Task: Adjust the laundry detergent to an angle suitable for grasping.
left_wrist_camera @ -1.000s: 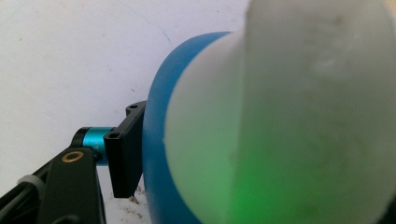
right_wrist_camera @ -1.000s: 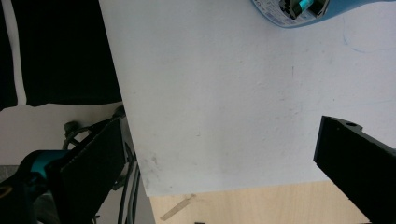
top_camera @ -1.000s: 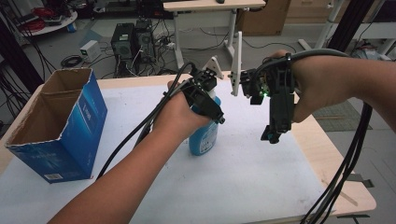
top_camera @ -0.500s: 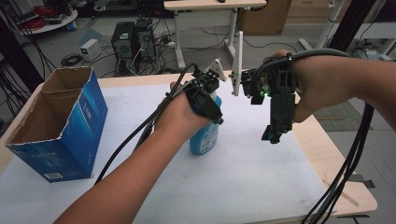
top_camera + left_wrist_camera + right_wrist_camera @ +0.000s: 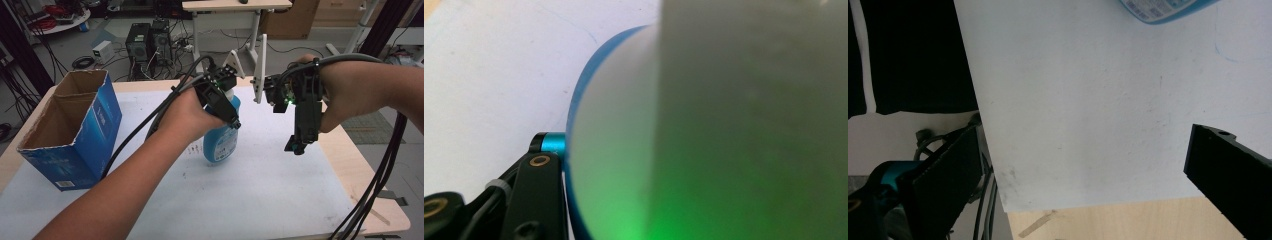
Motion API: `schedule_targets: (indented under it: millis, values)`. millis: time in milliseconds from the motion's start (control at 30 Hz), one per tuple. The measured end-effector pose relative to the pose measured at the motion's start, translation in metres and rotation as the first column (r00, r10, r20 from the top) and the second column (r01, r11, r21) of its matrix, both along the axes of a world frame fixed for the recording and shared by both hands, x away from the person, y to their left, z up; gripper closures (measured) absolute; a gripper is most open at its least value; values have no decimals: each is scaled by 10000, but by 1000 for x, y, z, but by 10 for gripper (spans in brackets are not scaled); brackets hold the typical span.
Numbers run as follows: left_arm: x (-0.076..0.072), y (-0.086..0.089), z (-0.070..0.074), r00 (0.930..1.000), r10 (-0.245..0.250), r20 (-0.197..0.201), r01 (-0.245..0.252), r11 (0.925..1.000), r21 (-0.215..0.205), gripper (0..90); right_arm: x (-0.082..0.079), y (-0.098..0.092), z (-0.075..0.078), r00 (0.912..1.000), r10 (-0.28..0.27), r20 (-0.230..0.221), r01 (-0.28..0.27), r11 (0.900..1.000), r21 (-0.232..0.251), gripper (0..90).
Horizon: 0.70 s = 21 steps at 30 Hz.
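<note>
I hold my left gripper (image 5: 231,116) down over the top of a blue bottle (image 5: 221,141) that stands upright on the white sheet (image 5: 250,195) covering the table (image 5: 367,172), about midway across it. In the left gripper view the bottle (image 5: 624,150) sits hard against the lens, a pale blurred curve with a blue edge, and one black jaw presses its side at the lower left; the other jaw is hidden behind it. From this and the high view my left gripper looks clamped on the bottle near its neck, my left hand (image 5: 187,117) wrapped around the tool.

My right gripper (image 5: 299,142) hangs in the air to the right of the bottle, well apart from it, pointing down at the sheet. In the right gripper view (image 5: 1078,175) its two black jaws stand wide apart with nothing between them but bare white sheet, and the bottle's labelled base (image 5: 1168,10) peeks in at the top edge.

An open blue cardboard box (image 5: 75,130) stands at the table's left side, well away from both tools.
</note>
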State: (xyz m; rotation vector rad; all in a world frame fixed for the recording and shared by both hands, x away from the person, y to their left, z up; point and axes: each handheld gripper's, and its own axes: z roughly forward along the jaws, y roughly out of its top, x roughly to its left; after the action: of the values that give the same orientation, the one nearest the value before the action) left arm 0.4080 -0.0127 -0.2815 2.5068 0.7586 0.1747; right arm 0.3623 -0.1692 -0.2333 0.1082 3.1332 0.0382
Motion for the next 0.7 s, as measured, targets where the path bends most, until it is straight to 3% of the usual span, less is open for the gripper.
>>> schedule_targets:
  millis: [100,200,433,533,700]
  values:
    - [-2,10,13,9998,-86,191,84,9999,122,440,0,2,1,10000,-7,-16,7,10000,-43,14]
    - [-3,21,28,9978,-539,388,518,9973,514,440,0,5,1,10000,58,3,-58,10000,-43,14]
    - [-2,42,46,9953,-963,139,955,9942,489,440,0,12,3,9999,160,28,-160,9999,-31,14]
    - [-3,48,47,9903,-1388,-34,1388,9893,456,440,0,15,3,9999,148,27,-148,9999,-52,14]
    - [-7,53,45,9739,-2257,-256,2269,9723,563,441,-1,17,3,9998,203,23,-202,9998,-75,14]
